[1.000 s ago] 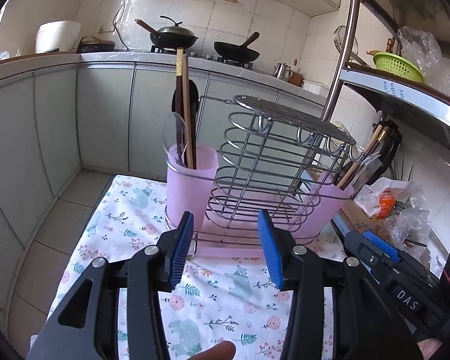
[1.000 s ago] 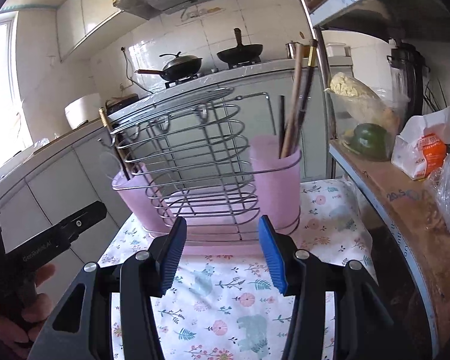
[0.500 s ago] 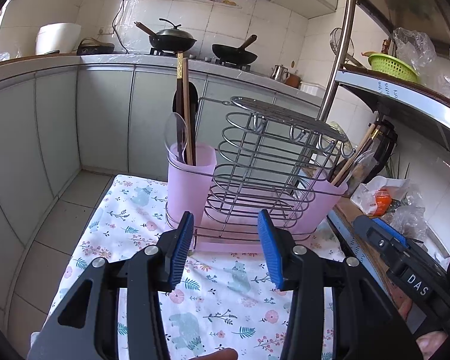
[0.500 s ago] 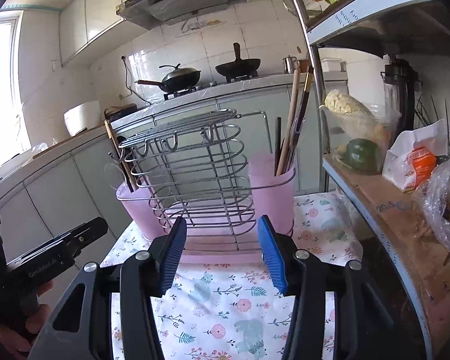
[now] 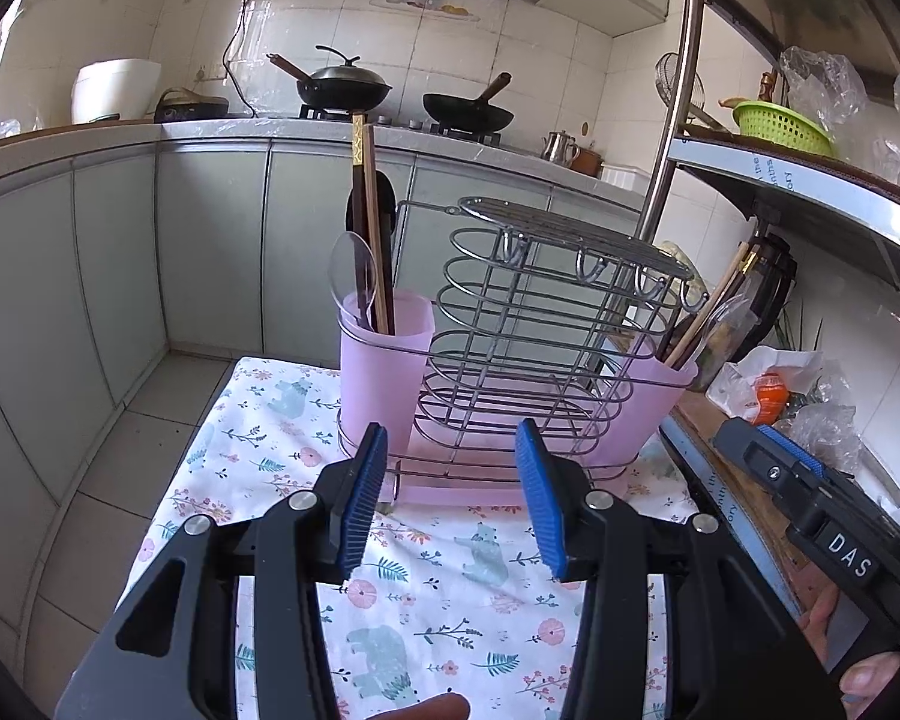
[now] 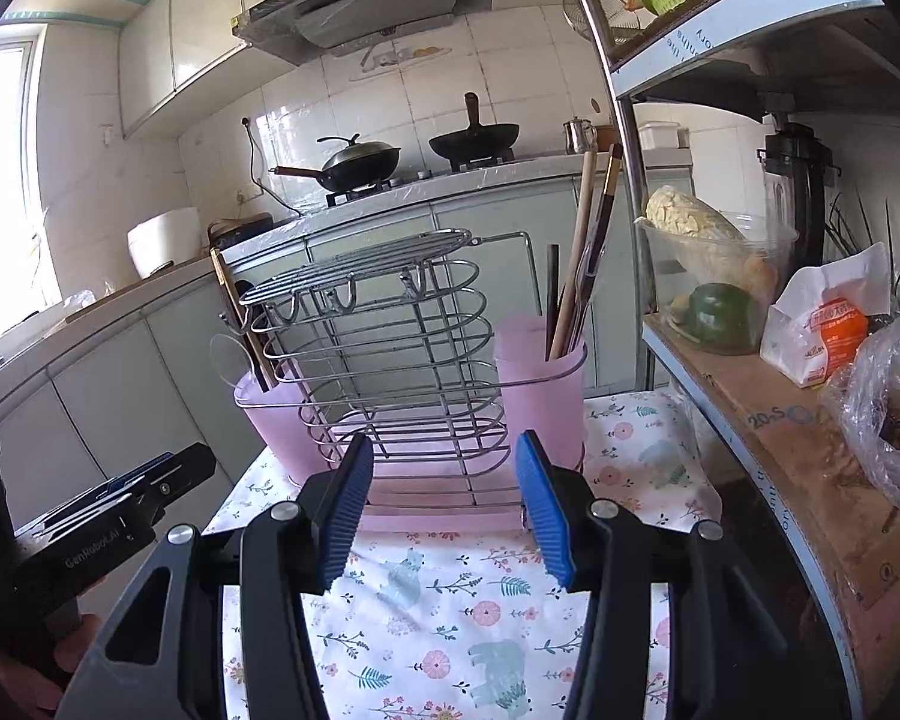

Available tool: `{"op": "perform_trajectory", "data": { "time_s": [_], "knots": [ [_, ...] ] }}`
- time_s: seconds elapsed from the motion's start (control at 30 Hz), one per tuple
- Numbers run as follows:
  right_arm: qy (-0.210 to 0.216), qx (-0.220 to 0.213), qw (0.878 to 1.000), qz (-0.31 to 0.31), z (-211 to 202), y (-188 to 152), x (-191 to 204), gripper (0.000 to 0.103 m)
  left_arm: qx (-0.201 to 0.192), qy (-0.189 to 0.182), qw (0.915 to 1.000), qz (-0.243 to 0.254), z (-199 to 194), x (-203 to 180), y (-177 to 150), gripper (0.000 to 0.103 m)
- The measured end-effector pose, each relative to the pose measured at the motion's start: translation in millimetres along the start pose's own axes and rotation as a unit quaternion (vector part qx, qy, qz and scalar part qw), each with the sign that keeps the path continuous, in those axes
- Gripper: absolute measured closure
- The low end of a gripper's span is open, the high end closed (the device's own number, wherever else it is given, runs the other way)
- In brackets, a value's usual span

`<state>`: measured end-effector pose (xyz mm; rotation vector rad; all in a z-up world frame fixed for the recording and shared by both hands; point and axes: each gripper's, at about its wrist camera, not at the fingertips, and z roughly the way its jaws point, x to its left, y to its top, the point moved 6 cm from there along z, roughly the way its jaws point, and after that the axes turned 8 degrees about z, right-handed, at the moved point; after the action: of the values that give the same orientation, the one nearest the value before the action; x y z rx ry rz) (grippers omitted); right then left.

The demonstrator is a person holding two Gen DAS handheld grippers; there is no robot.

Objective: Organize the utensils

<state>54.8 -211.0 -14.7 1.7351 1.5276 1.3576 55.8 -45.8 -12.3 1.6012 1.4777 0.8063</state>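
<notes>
Left claw (image 5: pixel 450 495) wide apart, empty, short of wire rack (image 5: pixel 528 348); right claw (image 6: pixel 444 510) likewise, gripping nothing

Upright chopsticks (image 5: pixel 371 228) and spoon (image 5: pixel 352 267) in pink cup (image 5: pixel 384 378)

Left gripper (image 5: pixel 450 495) jaws apart and empty, right gripper (image 6: pixel 444 507) likewise, both angled down

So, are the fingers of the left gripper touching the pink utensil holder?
Apart. In the left wrist view the left gripper stands open and empty, with floral cloth showing between its fingers and the pink utensil holder.
</notes>
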Motion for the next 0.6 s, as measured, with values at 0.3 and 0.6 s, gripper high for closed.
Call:
{"op": "perform_trajectory", "data": {
  "time_s": [0.3,0.6],
  "knots": [
    [0.0,0.002,1.0,-0.003,-0.9,-1.9,2.4,0.054,-0.006,0.009,0.9999,0.011,-3.6,-0.5,0.3,0.058],
    [0.0,0.003,1.0,-0.005,-1.9,-2.9,4.4,0.054,-0.006,0.009,0.9999,0.011,-4.3,0.1,-0.2,0.058]
  ]
}}
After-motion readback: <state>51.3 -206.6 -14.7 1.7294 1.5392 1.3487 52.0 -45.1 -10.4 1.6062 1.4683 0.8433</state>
